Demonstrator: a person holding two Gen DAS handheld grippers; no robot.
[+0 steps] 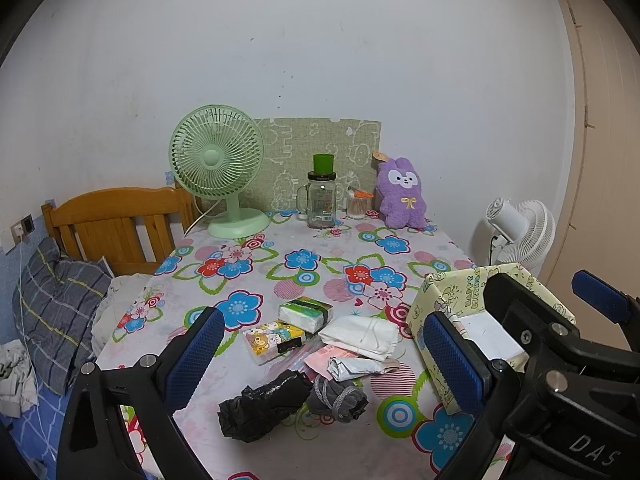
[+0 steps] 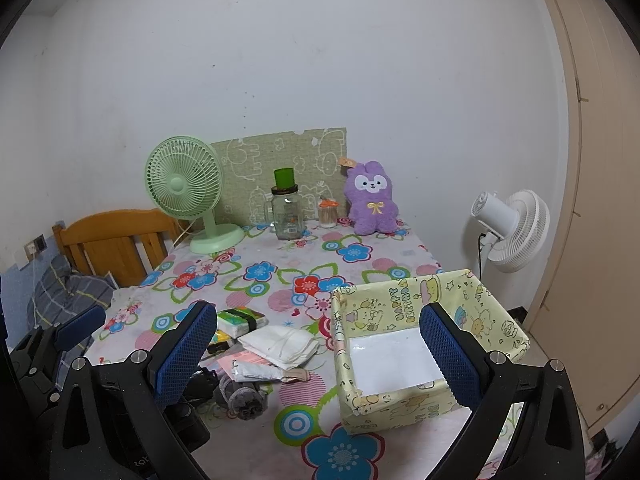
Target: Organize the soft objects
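A pile of soft things lies on the flowered tablecloth (image 1: 248, 276): a crumpled black bag (image 1: 264, 404), a grey sock bundle (image 1: 336, 398), a folded white cloth (image 1: 360, 336), a green tissue pack (image 1: 306, 314), a cartoon tissue pack (image 1: 274, 338) and a silver packet (image 1: 352, 366). My left gripper (image 1: 323, 320) hangs open above the pile, holding nothing. A yellow birthday-print box (image 2: 400, 308) with a white floor stands to the right of the pile. Over its left half my right gripper (image 2: 318, 314) is open with nothing between its fingers. A purple plush (image 2: 372, 200) sits upright at the back.
At the back stand a green desk fan (image 1: 216, 168), a glass jar (image 1: 321, 204) with a green cup on top and a swab jar (image 1: 356, 204). A wooden headboard (image 1: 116, 224) and a pillow (image 1: 56, 304) lie left. A white floor fan (image 2: 512, 232) stands right, by a door.
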